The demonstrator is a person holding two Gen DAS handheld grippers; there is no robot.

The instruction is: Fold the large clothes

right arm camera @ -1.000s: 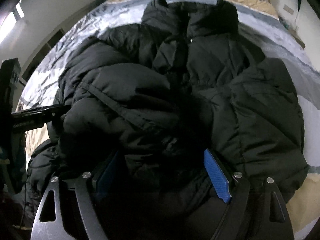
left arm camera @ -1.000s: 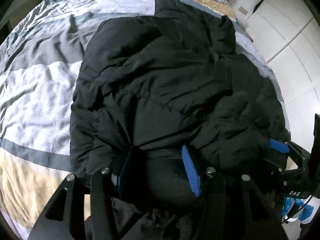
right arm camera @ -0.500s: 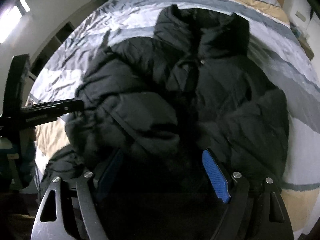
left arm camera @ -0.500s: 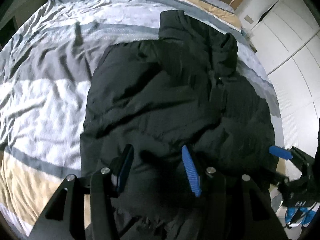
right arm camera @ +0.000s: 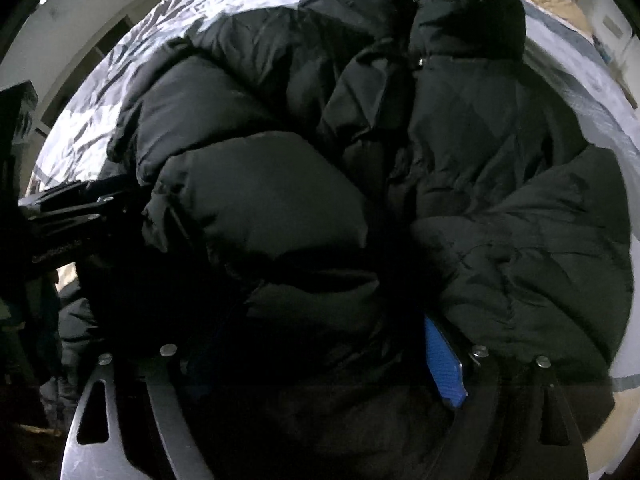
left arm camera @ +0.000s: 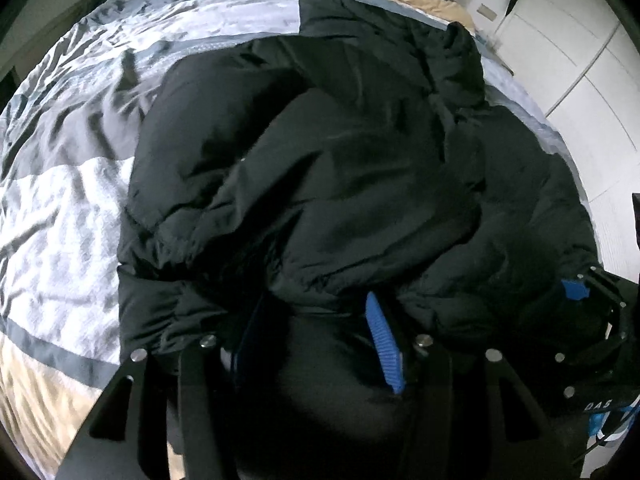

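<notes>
both grippers clamped the near hem of the black jacket (left arm camera: pixel 340 184): left gripper (left arm camera: pixel 316 340) and right gripper (right arm camera: pixel 320 360), whose jaws had just widened, over the striped bedspread (left arm camera: pixel 60 200)

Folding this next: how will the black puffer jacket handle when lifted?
The jacket looks puffy, so probably light for its bulk and springy, resisting flat folds. Its smooth shell may slip. It bunches limply on the bed, so it will likely sag.

Matt black puffy cloth jacket (left arm camera: pixel 340 184), crumpled striped cloth bedspread (left arm camera: pixel 60 208), ribbed blue tong pads (left arm camera: pixel 384 348).
</notes>
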